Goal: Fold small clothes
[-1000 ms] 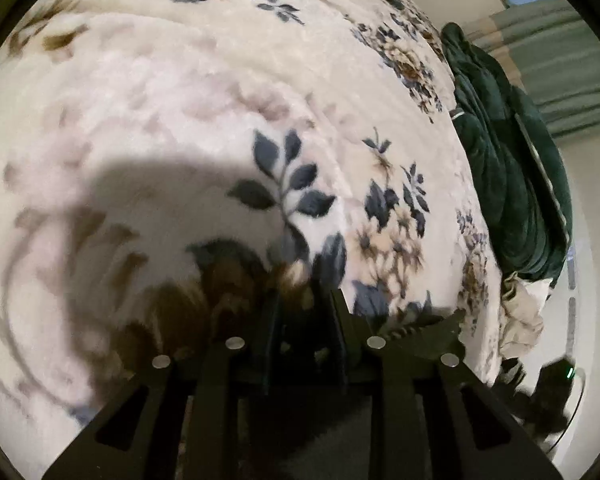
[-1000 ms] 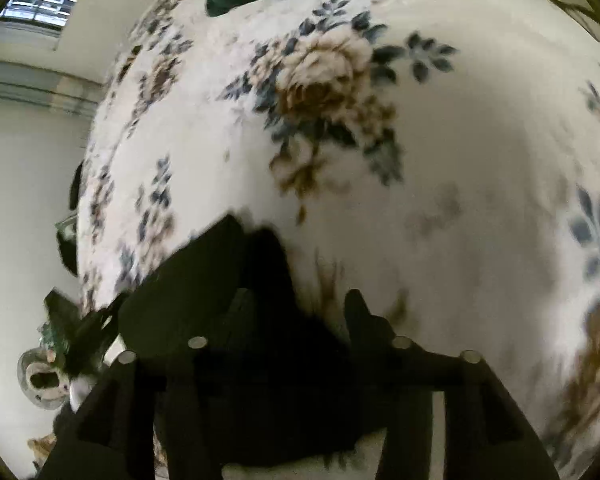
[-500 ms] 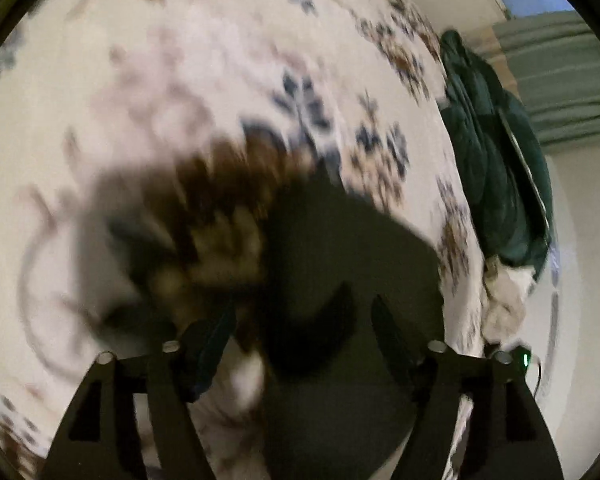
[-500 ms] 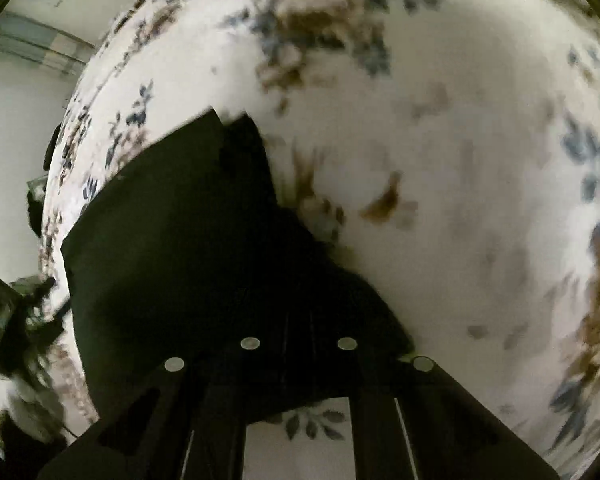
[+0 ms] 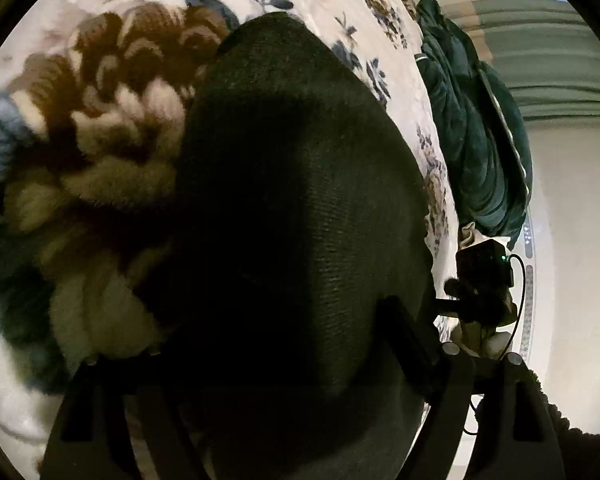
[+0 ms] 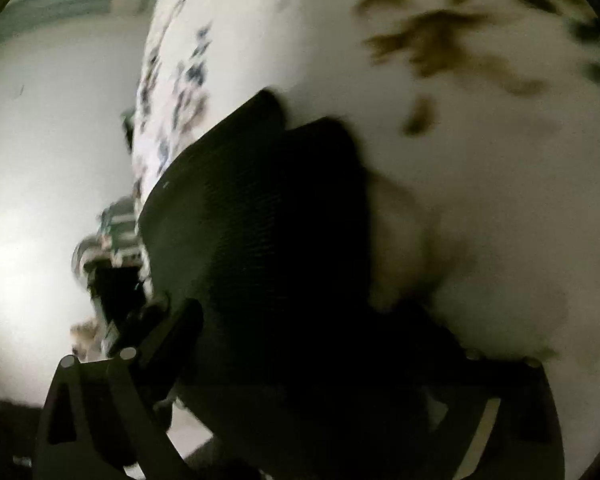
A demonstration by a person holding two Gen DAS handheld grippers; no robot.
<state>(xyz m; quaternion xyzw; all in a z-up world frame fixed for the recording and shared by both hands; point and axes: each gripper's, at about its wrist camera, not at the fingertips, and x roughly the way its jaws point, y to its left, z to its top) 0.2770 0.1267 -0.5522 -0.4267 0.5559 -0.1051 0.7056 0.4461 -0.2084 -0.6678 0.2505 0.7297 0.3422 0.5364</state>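
Note:
A small black knit garment (image 5: pixel 300 208) lies on the floral fleece blanket (image 5: pixel 112 128) and fills most of the left wrist view. My left gripper (image 5: pixel 276 344) is open, its fingers spread wide with the garment lying between and over them. In the right wrist view the same black garment (image 6: pixel 260 232) lies folded over on the white floral blanket (image 6: pixel 480 180). My right gripper (image 6: pixel 300 352) is open, its left finger (image 6: pixel 172 336) at the garment's edge, its right finger mostly hidden in shadow.
A dark green blanket (image 5: pixel 476 128) is heaped at the bed's far right edge, with green curtains (image 5: pixel 552 52) behind. The other gripper's camera block (image 5: pixel 484 280) shows at the right bed edge. A pale wall (image 6: pixel 52 160) lies past the bed's left edge.
Both grippers went from shut to open over the last second. The black garment now lies spread under the left gripper, and both cameras sit lower and closer to it.

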